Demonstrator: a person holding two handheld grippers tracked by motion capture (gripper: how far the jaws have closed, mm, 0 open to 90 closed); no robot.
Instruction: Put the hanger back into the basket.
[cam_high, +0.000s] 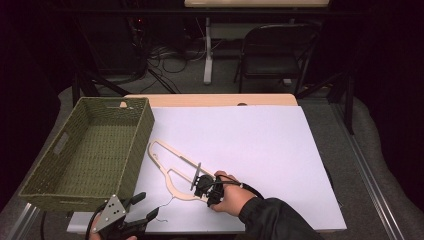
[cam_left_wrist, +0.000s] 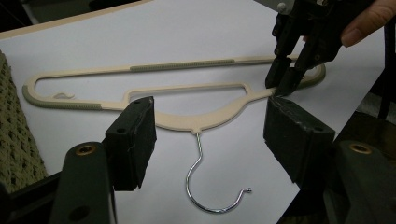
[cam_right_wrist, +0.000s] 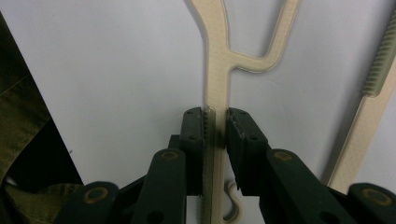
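Observation:
A cream plastic hanger (cam_high: 176, 152) with a metal hook (cam_left_wrist: 196, 186) lies flat on the white sheet (cam_high: 250, 145). My right gripper (cam_high: 200, 182) is shut on one arm of the hanger near its end, the jaws pinching the cream bar (cam_right_wrist: 217, 70) from both sides. The left gripper view shows that right gripper (cam_left_wrist: 281, 84) gripping the hanger (cam_left_wrist: 187, 122) from above. My left gripper (cam_high: 148, 205) hovers open near the table's front edge, its jaws spread wide and pointing at the hook, with nothing between them.
A green woven basket (cam_high: 145, 125) stands at the table's left, close to the hanger's far end. The basket's wall (cam_left_wrist: 14, 130) edges the left gripper view. Behind the table are a folding chair (cam_high: 275, 50) and floor cables.

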